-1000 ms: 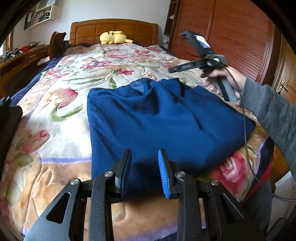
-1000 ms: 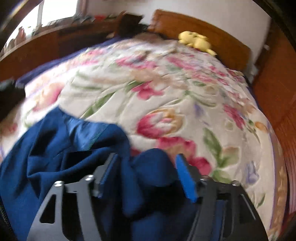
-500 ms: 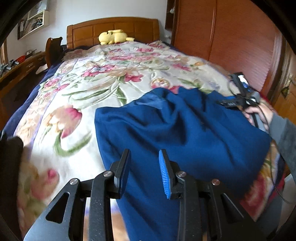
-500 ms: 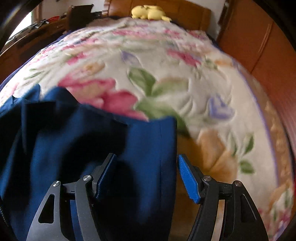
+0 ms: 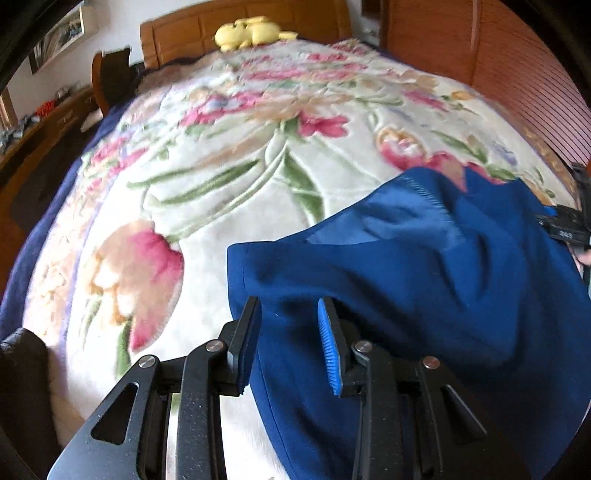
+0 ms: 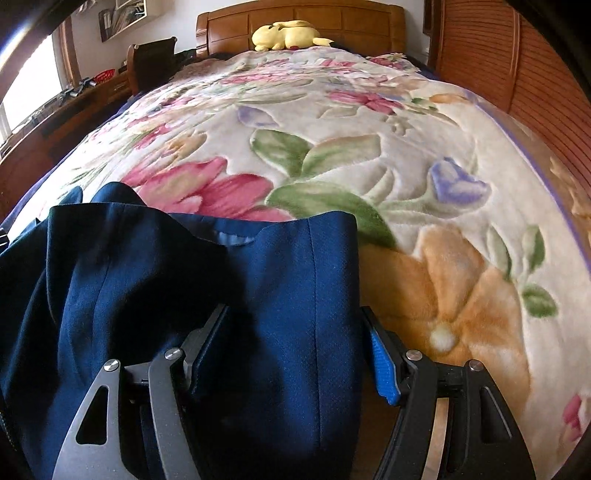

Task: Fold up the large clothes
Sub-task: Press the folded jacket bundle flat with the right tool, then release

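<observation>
A large dark blue garment [image 5: 406, 266] lies folded on a floral blanket [image 5: 221, 155] on the bed. My left gripper [image 5: 290, 332] is open, its fingers astride the garment's near left corner. My right gripper [image 6: 291, 343] is open wide, its fingers on either side of the garment's right edge [image 6: 295, 277], with cloth lying between them. The right gripper also shows at the right edge of the left wrist view [image 5: 567, 225].
A yellow plush toy [image 6: 288, 35] lies by the wooden headboard [image 6: 295, 18]. A wooden wardrobe [image 6: 535, 74] runs along the bed's right side. A chair [image 6: 151, 62] and a desk [image 6: 62, 118] stand at the left. The blanket [image 6: 369, 129] stretches far beyond the garment.
Both grippers have dropped low and come in at the garment's near edge. The right one moved from above the collar to the right edge. Both stayed open.
</observation>
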